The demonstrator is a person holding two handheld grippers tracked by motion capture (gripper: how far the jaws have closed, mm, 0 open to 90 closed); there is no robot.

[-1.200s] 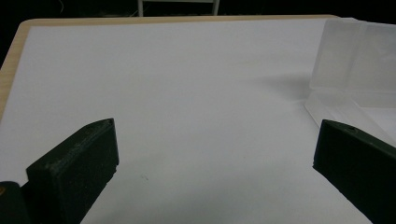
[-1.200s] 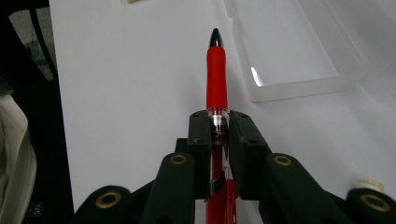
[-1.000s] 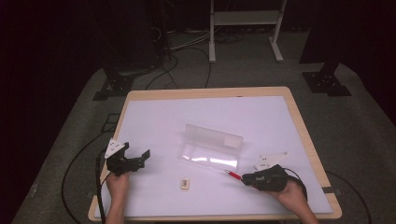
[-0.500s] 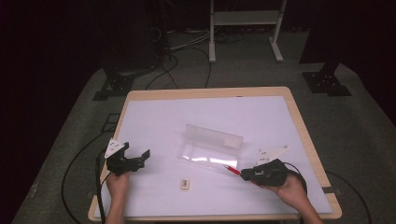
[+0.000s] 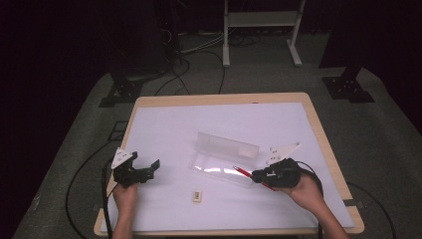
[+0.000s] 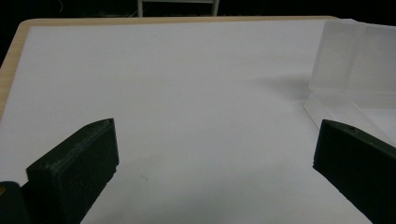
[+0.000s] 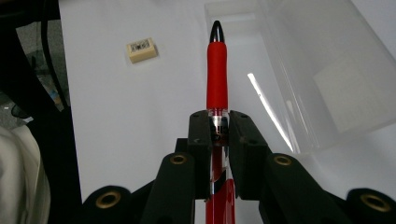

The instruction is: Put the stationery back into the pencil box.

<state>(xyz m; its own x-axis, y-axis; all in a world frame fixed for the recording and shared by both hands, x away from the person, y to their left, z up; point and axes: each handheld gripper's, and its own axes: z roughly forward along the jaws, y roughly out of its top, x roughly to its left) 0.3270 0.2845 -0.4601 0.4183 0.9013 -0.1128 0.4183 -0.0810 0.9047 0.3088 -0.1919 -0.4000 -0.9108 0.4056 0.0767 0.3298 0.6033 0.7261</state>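
- Since the earlier frame, the right tongs (image 5: 259, 175) had lifted the red pen (image 7: 217, 70), pinched at its barrel, over the clear box (image 5: 224, 158) mid-tabletop (image 5: 219, 119).
- Left tongs (image 5: 149, 169) rested spread, near left.
- Small eraser (image 5: 197, 196) lay near the front edge.

Place: a lab or recording studio, dimly lit
Floor: grey carpet (image 5: 398, 149), cables (image 5: 199, 59) trailing across it
Stands: black bases (image 5: 347, 88), white metal frame (image 5: 261, 30)
Table: wood-edged (image 5: 328, 149), covered in white, lit amid darkness
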